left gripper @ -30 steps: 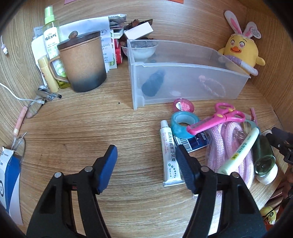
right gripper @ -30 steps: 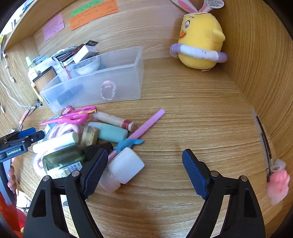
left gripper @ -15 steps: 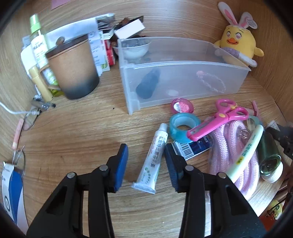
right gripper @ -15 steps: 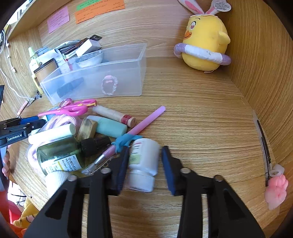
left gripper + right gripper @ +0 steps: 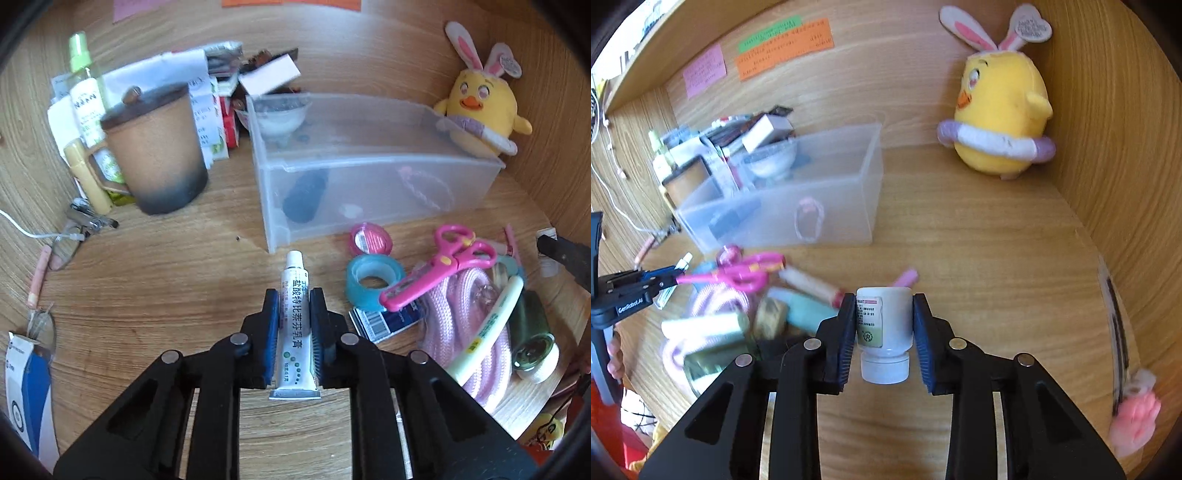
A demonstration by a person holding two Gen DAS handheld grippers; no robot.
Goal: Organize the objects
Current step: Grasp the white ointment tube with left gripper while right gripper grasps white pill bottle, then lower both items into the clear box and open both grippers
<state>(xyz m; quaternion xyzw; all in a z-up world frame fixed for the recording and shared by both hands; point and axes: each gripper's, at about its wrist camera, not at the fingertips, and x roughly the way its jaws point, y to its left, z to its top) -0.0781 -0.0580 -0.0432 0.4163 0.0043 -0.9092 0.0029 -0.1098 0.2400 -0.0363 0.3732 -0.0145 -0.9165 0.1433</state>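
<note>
My left gripper [image 5: 293, 301] is shut on a white ointment tube [image 5: 295, 325], cap pointing away, just in front of the clear plastic bin [image 5: 369, 184]. My right gripper [image 5: 884, 306] is shut on a white pill bottle [image 5: 884, 328], cap toward me, lifted above the desk right of the clutter pile. The bin [image 5: 798, 206] holds a dark bottle [image 5: 306, 197] and a pink bracelet [image 5: 424, 188]. On the desk lie pink scissors [image 5: 443, 269], blue tape [image 5: 373, 280], pink tape [image 5: 371, 240], pink rope [image 5: 469, 325] and a green bottle [image 5: 532, 339].
A lidded brown mug [image 5: 155, 147], a spray bottle [image 5: 86, 99] and papers stand at the back left. A yellow chick plush [image 5: 1001, 114] sits in the back right corner. Wooden walls close in behind and at the right. Glasses [image 5: 62, 247] and a cable lie left.
Both grippers closed: the left one moved over the ointment tube and gripped it, the right one gripped the pill bottle and lifted it off the desk.
</note>
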